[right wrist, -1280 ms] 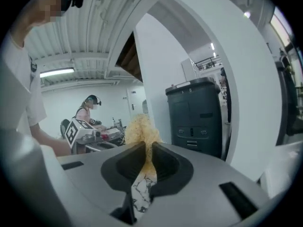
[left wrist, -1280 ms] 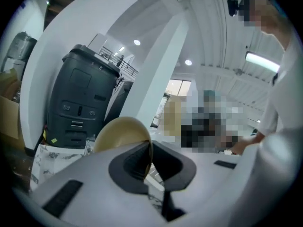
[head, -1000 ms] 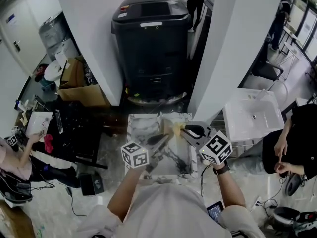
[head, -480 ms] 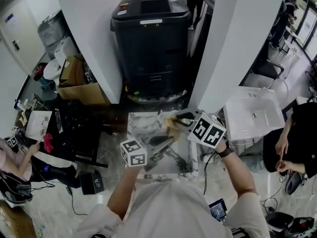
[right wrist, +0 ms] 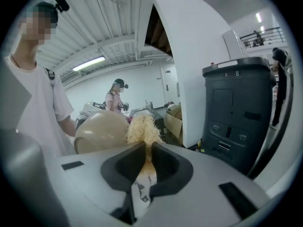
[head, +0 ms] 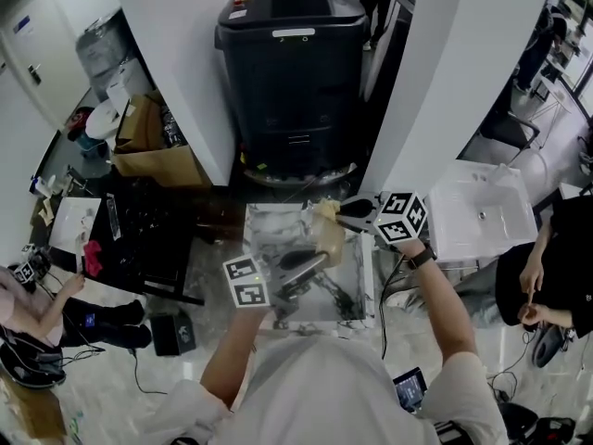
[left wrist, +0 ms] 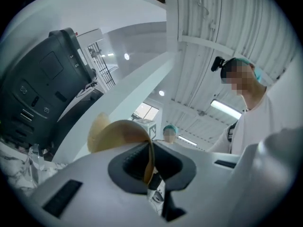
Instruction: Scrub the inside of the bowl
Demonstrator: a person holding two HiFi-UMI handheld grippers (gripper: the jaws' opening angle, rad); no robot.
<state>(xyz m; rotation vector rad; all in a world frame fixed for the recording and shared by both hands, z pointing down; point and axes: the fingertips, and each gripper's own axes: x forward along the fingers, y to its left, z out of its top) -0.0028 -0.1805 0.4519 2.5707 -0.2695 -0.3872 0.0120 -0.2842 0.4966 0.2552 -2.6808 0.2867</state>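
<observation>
— Since a second ago, my right gripper (head: 343, 213) has swung from beside my body out to the far edge of the marble table (head: 269, 230). The left gripper (head: 313, 260) has lifted the bowl (head: 326, 241) a little.

— Both still loaded?

— Yes. The left jaws pinch the bowl's thin rim and hold it off the table. The right jaws are nipped narrow on a straw-coloured scrubber (right wrist: 143, 128).

— Is it scrubbing yet?

— I'd say not. From the right gripper view, the scrubber sits just beside the bowl's rounded outer wall; contact I can't confirm. It must come round into the hollow next.
</observation>
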